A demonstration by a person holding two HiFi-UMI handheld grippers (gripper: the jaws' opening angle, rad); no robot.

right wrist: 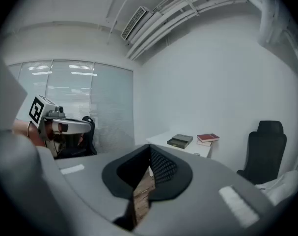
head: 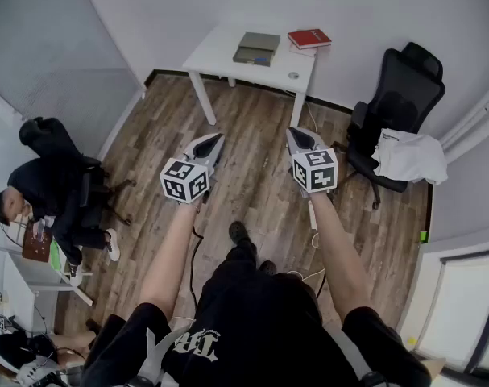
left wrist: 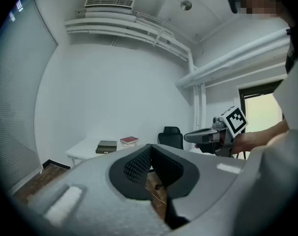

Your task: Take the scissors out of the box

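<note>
The left gripper and right gripper hang over the floor, well short of the white table, each with fingers pressed together on nothing; the box lies on that table beside a red book, well apart from both, its scissors not discernible

Brown wood-plank floor lies open up to the small white table — a black office chair flanks the right.
</note>
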